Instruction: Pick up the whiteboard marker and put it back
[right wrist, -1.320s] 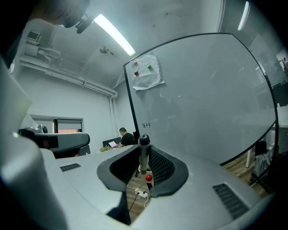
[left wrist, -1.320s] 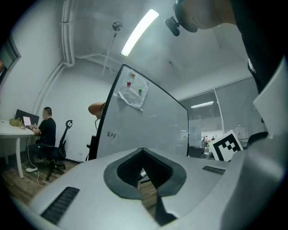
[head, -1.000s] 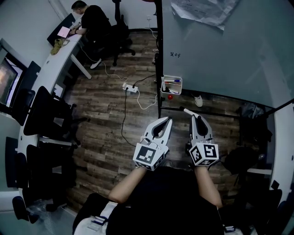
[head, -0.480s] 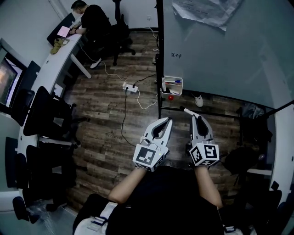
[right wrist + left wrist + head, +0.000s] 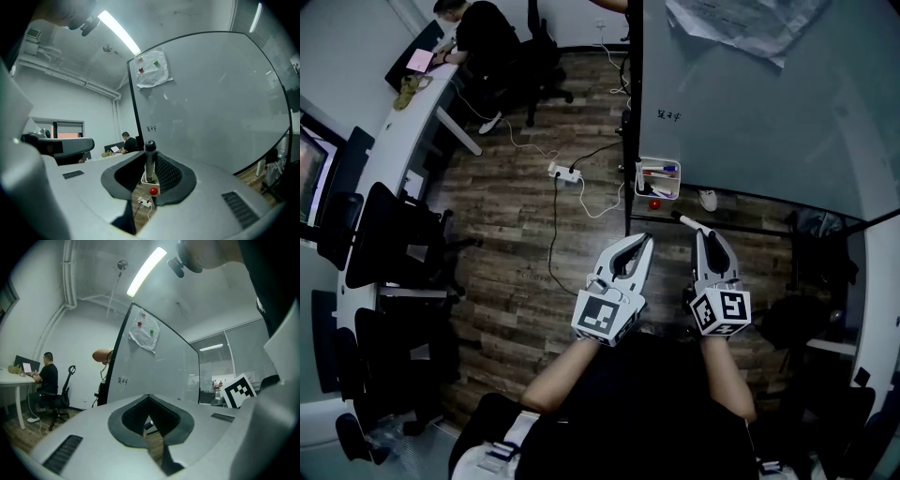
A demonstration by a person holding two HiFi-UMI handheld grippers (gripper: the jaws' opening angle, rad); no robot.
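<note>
A whiteboard marker [image 5: 684, 222], white with a dark cap, sticks out sideways to the left from the tips of my right gripper [image 5: 701, 234], which is shut on it. In the right gripper view the marker [image 5: 149, 161] stands upright between the jaws, cap on top. Ahead hangs a small white marker tray [image 5: 657, 178] on the whiteboard [image 5: 750, 112], with pens in it and a red magnet [image 5: 654, 203] just below. The tray [image 5: 145, 179] and red magnet [image 5: 153, 191] show past the marker. My left gripper [image 5: 643, 242] is shut and empty, beside the right one; its tips [image 5: 149, 398] meet.
The whiteboard's black post [image 5: 630, 131] stands just left of the tray. A power strip [image 5: 565, 174] and cables lie on the wood floor. Office chairs [image 5: 394, 234] line the left side, and a person [image 5: 483, 37] sits at a desk far left. Paper [image 5: 741, 23] hangs on the board.
Both grippers have edged forward toward the whiteboard, side by side. The marker stays in the right gripper and the jaws have not changed.
</note>
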